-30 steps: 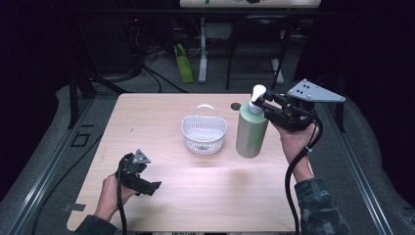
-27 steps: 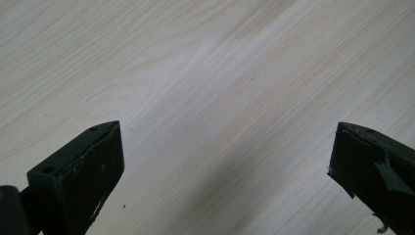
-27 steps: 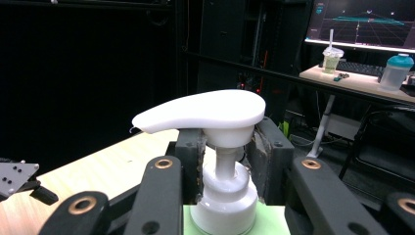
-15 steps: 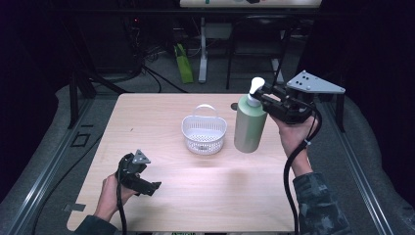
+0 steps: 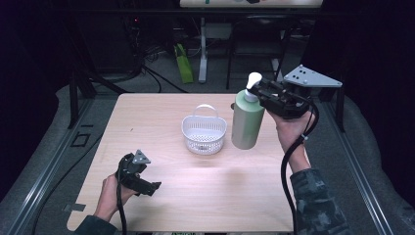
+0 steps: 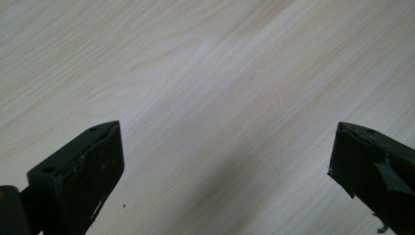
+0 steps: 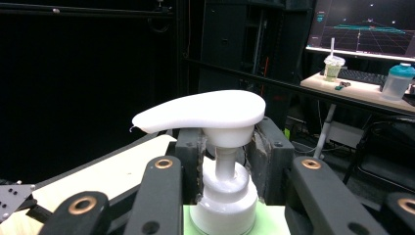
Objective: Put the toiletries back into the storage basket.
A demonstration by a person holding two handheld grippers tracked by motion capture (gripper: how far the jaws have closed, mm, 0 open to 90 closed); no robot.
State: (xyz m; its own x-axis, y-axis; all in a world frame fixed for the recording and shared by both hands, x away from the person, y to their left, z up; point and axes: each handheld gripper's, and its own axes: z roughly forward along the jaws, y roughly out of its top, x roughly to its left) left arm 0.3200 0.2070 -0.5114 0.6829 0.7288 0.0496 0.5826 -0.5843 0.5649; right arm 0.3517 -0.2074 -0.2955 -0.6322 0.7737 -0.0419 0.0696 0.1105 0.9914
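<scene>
hanging by its pump neck, the green soap bottle (image 5: pixel 247 120) is clamped in the right claw (image 5: pixel 261 93) above the bench (image 5: pixel 195 196), beside the white basket (image 5: pixel 204 133). likely weighty, stiff and slick; the collar under the pump head (image 7: pixel 205 113) gives the surest hold. left claw (image 6: pixel 225 161) gapes, holding nothing.

No legible text, label, brand or number on anything in view

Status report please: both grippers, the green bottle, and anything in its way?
Right gripper shut on green pump bottle at its neck, bottle lifted. Left gripper open, low over table. White basket beside bottle, apart.
</scene>
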